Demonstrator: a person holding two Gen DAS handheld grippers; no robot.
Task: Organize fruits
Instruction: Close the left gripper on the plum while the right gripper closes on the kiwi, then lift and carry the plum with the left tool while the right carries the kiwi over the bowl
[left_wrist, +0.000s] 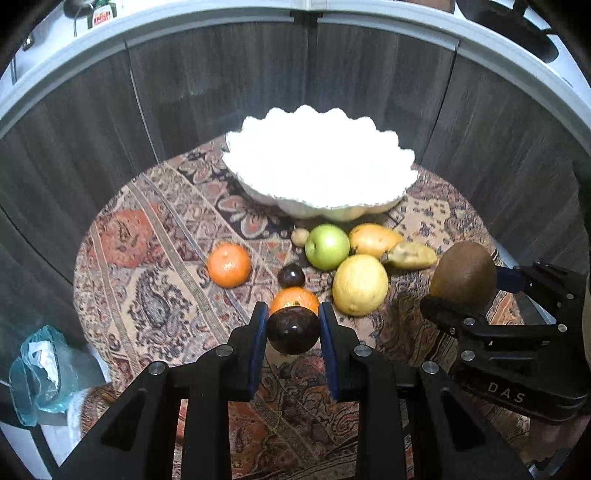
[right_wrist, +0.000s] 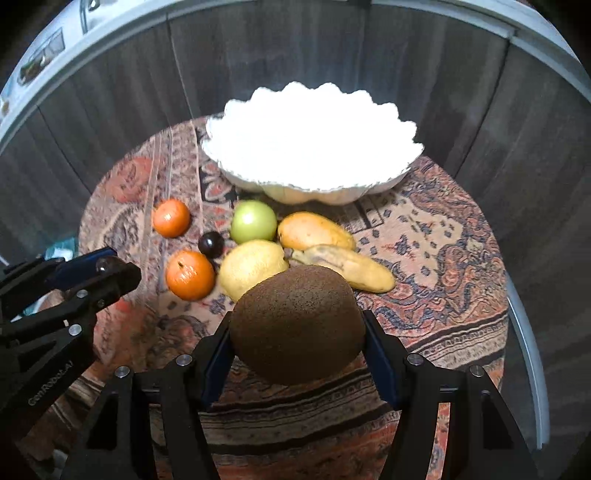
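My left gripper (left_wrist: 293, 319) is shut on a dark plum (left_wrist: 293, 331), held above the cloth near an orange (left_wrist: 294, 300). My right gripper (right_wrist: 297, 328) is shut on a brown kiwi (right_wrist: 297, 325); it also shows in the left wrist view (left_wrist: 463, 275). A white scalloped bowl (left_wrist: 317, 162) stands at the back of the table. In front of it lie a green apple (left_wrist: 327, 246), a lemon (left_wrist: 360, 284), a mango (left_wrist: 373, 240), a small banana (left_wrist: 410, 255), a second orange (left_wrist: 229, 265) and a second dark plum (left_wrist: 291, 276).
The round table carries a patterned cloth (left_wrist: 155, 266). Dark wood panels (left_wrist: 221, 74) curve behind it. A small nut-like thing (left_wrist: 300, 237) lies beside the apple. A plastic bag (left_wrist: 40, 373) sits low at the left, off the table.
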